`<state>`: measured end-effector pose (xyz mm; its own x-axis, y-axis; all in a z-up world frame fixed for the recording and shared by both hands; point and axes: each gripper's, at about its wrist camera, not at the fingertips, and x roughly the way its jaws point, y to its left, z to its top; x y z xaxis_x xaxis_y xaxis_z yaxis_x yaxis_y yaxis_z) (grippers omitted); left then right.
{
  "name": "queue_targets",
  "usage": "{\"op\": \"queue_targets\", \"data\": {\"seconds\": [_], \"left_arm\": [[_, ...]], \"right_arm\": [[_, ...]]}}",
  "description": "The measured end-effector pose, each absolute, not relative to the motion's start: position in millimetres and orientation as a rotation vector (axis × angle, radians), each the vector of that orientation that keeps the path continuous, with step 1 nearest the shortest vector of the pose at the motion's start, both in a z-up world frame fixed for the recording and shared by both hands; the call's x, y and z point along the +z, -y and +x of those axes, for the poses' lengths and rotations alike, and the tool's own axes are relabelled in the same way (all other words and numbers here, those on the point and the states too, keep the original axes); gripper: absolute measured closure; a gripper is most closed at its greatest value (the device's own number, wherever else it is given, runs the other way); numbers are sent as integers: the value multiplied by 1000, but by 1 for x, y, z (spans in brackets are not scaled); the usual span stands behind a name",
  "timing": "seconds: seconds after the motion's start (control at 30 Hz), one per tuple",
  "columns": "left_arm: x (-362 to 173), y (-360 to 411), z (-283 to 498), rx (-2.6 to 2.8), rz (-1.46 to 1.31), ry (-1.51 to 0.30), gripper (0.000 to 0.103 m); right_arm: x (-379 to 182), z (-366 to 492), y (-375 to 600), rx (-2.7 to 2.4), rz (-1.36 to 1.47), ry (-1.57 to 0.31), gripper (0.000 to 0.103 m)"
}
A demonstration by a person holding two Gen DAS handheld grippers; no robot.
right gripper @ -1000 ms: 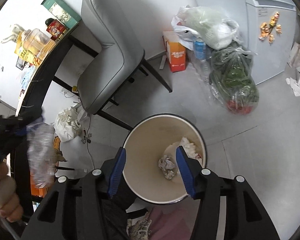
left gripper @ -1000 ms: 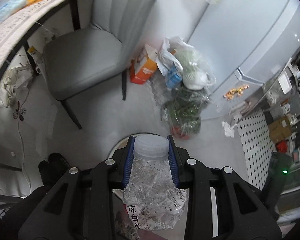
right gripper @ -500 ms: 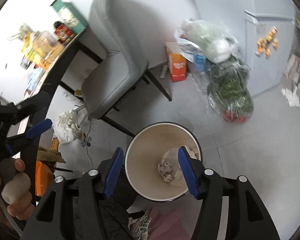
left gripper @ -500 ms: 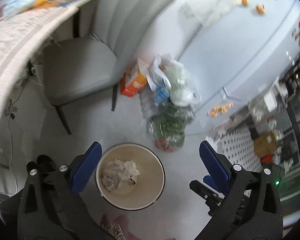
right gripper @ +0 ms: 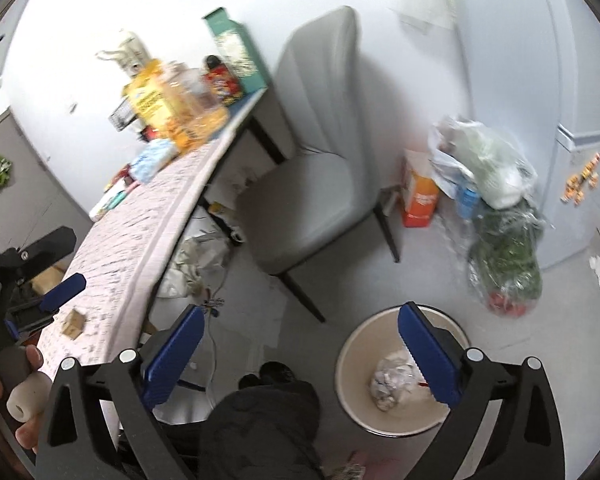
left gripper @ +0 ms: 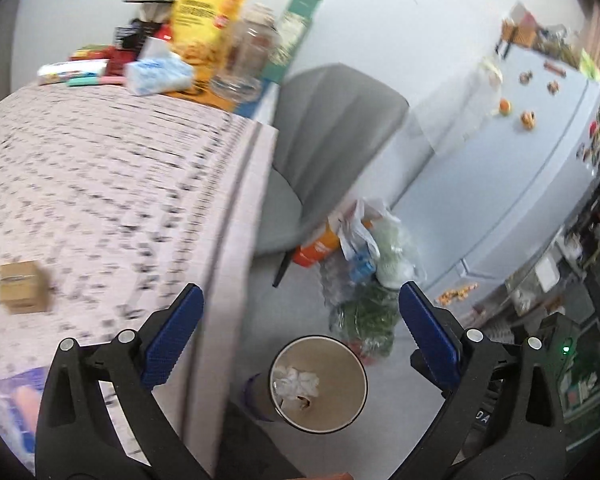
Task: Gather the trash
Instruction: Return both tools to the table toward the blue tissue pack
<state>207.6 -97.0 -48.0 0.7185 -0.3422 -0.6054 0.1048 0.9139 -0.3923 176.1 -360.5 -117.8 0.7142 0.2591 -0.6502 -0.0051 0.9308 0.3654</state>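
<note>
A beige round trash bin (left gripper: pixel 354 400) stands on the floor beside the table, with crumpled white trash and the crushed clear bottle (right gripper: pixel 392 378) inside; it also shows in the right wrist view (right gripper: pixel 352 352). My left gripper (left gripper: pixel 298 328) is open and empty, high above the bin and the table edge. My right gripper (right gripper: pixel 300 350) is open and empty above the floor left of the bin. A small cardboard box (left gripper: pixel 20 286) lies on the patterned tablecloth (left gripper: pixel 100 184); it also shows in the right wrist view (right gripper: pixel 73 322).
A grey chair (right gripper: pixel 320 160) stands by the table. Food packs, a tissue pack (left gripper: pixel 160 74) and a jar crowd the table's far end. Plastic bags (right gripper: pixel 500 220) and an orange carton (right gripper: pixel 420 196) sit by the fridge (left gripper: pixel 540 152).
The left gripper opened and dropped the crushed bottle into the bin, then rose and swung left over the table. The right gripper rose and turned toward the table too.
</note>
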Motion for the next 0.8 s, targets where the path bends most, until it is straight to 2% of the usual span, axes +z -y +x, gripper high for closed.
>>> {"op": "queue_targets", "data": {"seconds": [0.4,0.8], "left_arm": [[-34,-17,145,-85,-413,-650,6],[-52,-78,100,12,-459,-648,6]], "right_arm": [[-88,165,258,300,255,-755,8],[-84,157,201,402,185,-774,8]]}}
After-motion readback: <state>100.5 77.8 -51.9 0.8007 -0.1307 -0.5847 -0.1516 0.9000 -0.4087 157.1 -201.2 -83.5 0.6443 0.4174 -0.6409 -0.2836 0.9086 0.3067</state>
